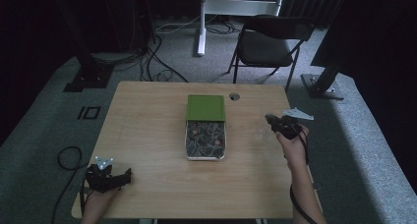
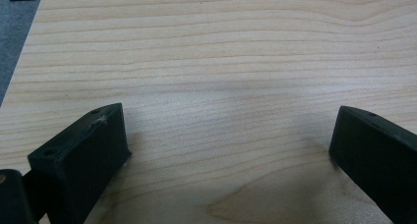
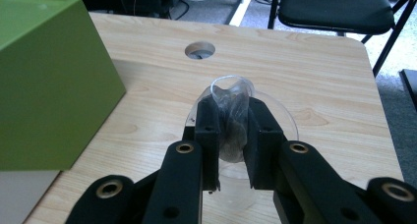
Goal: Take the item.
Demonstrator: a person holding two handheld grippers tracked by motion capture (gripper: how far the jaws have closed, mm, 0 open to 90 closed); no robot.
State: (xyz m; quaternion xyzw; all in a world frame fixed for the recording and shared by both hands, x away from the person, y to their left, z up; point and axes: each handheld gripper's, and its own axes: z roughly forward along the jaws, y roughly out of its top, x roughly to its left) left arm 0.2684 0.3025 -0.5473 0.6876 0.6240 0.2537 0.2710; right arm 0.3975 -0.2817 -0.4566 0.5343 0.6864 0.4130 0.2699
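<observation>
My right gripper (image 1: 270,120) hangs over the table's right side, shut on a crumpled clear plastic cup (image 1: 263,131). In the right gripper view the jaws (image 3: 233,111) pinch the cup's thin wall (image 3: 231,89), whose rim bulges out on both sides. At the front left corner my left gripper (image 1: 126,176) rests low on the wood. Its jaws (image 2: 231,121) stand wide open with bare table between them.
A box (image 1: 204,157) of dark, patterned pieces sits mid-table, its green lid (image 1: 205,107) (image 3: 49,86) lying behind it. A round cable hole (image 1: 234,96) (image 3: 199,50) is near the far edge. A black folding chair (image 1: 268,42) stands beyond the table.
</observation>
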